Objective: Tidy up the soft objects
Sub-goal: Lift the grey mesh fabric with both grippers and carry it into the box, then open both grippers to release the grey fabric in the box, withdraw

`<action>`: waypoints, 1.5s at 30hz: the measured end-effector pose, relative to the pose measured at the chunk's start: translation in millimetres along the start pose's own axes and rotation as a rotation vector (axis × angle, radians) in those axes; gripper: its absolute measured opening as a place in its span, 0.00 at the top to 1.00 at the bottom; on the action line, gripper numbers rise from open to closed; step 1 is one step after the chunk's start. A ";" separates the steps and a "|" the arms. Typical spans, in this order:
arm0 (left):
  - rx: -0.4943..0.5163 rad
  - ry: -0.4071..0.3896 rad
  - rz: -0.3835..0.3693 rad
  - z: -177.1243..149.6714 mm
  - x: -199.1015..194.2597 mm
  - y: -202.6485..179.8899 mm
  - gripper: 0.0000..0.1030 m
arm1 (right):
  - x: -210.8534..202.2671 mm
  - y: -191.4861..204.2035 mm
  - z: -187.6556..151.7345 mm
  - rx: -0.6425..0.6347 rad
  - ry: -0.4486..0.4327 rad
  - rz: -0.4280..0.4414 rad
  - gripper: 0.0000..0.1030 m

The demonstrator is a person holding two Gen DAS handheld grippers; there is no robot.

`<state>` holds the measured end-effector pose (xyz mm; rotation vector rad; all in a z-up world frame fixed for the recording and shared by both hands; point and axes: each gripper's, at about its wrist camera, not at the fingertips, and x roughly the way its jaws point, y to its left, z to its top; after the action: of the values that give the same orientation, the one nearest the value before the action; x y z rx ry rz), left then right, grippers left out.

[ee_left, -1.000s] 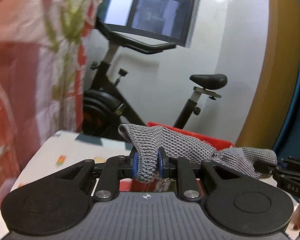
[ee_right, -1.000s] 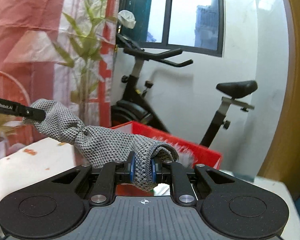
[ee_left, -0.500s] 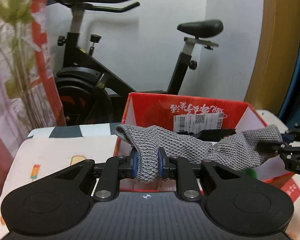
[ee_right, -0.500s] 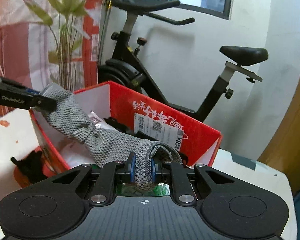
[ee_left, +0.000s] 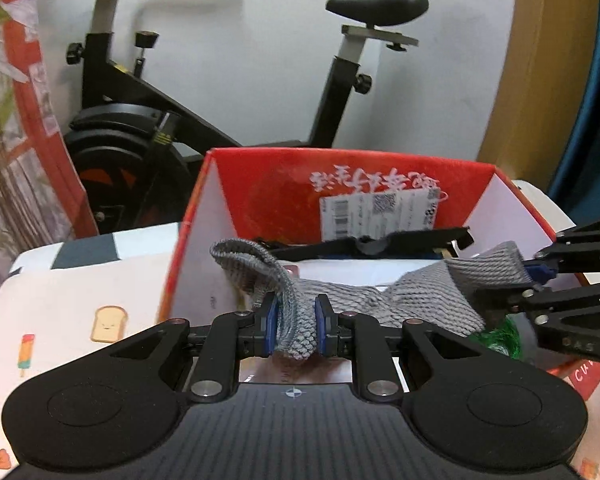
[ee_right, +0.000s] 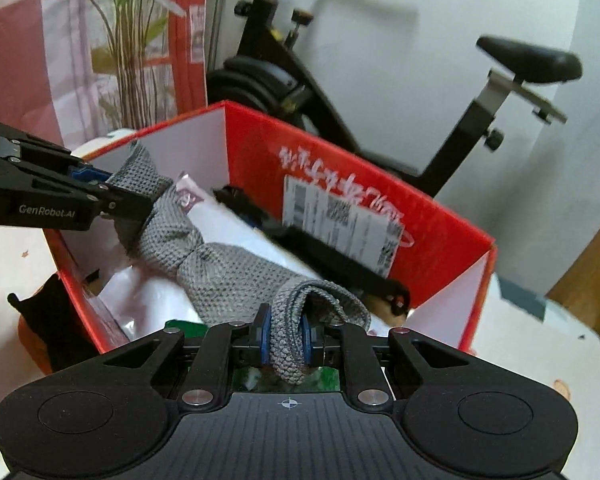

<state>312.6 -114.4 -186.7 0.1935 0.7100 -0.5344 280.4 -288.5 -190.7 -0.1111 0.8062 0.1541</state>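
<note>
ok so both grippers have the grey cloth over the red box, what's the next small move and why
Probably lower both a little and then open. The left gripper and right gripper each pinch an end of the grey cloth, which already hangs inside the red box just above the white bag, so letting go should drop it in.

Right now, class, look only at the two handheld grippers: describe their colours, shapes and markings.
Both grippers are matte black. Each has a ribbed body with a small white crosshair mark, two round discs at the sides, angular linkage arms with silver rivets, and blue pads on the jaws. The left gripper shows white "GenRobot.AI" lettering on its side in the right wrist view; the right gripper shows partial white letters. No cables or sleeves show.
</note>
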 end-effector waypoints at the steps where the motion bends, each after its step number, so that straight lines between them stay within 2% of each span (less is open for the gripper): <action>1: -0.003 0.006 -0.008 -0.5 0.9 -0.6 0.80 | 3.1 0.1 1.2 0.011 0.018 0.011 0.86; 10: -0.011 0.048 -0.028 -3.9 11.6 2.0 0.79 | 20.1 0.0 5.0 0.057 0.118 0.026 0.86; 14: -0.003 0.027 -0.047 -2.9 4.4 2.0 0.76 | 17.4 -5.6 0.8 0.092 0.130 0.019 0.80; 15: 0.002 0.017 -0.047 -2.5 -0.8 1.6 0.72 | 14.6 -6.7 -0.2 0.097 0.126 0.011 0.75; 17: 0.017 -0.015 -0.054 -2.2 -11.1 0.2 0.55 | 7.0 -8.0 -2.1 0.100 0.111 0.003 0.72; 18: 0.021 -0.033 -0.050 -2.0 -16.8 -0.5 0.41 | 2.8 -8.5 -2.9 0.103 0.106 -0.003 0.69; 19: 0.024 -0.053 -0.047 -1.9 -23.1 -0.8 0.34 | -2.0 -8.9 -3.5 0.109 0.097 -0.010 0.66; 22: 0.029 -0.093 -0.049 0.9 -39.4 -2.0 0.31 | -17.9 -8.8 -4.2 0.115 0.059 -0.031 0.55; 24: 0.029 -0.130 -0.042 1.6 -51.7 -3.3 0.27 | -31.4 -7.5 -4.0 0.111 0.021 -0.046 0.41; 26: 0.026 -0.189 -0.019 1.3 -69.5 -4.5 0.20 | -45.7 -5.0 -4.4 0.103 -0.032 -0.061 0.30; 28: 0.016 -0.248 -0.003 -1.2 -89.0 -5.8 0.03 | -62.1 -1.5 -5.5 0.104 -0.089 -0.067 0.20; 32: 0.020 -0.310 0.035 -7.3 -117.0 -9.8 0.00 | -89.7 4.9 -10.1 0.131 -0.179 -0.063 0.00; 38: -0.054 -0.328 0.084 -19.4 -140.8 -0.3 0.00 | -119.1 16.0 -19.4 0.174 -0.284 -0.093 0.00; 45: -0.097 -0.354 0.212 -40.6 -168.6 7.6 0.00 | -137.1 24.6 -39.8 0.241 -0.388 -0.092 0.00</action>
<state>187.1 -26.6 -105.1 0.0785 0.3638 -0.3182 154.3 -283.6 -119.6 0.1073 0.4266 -0.0107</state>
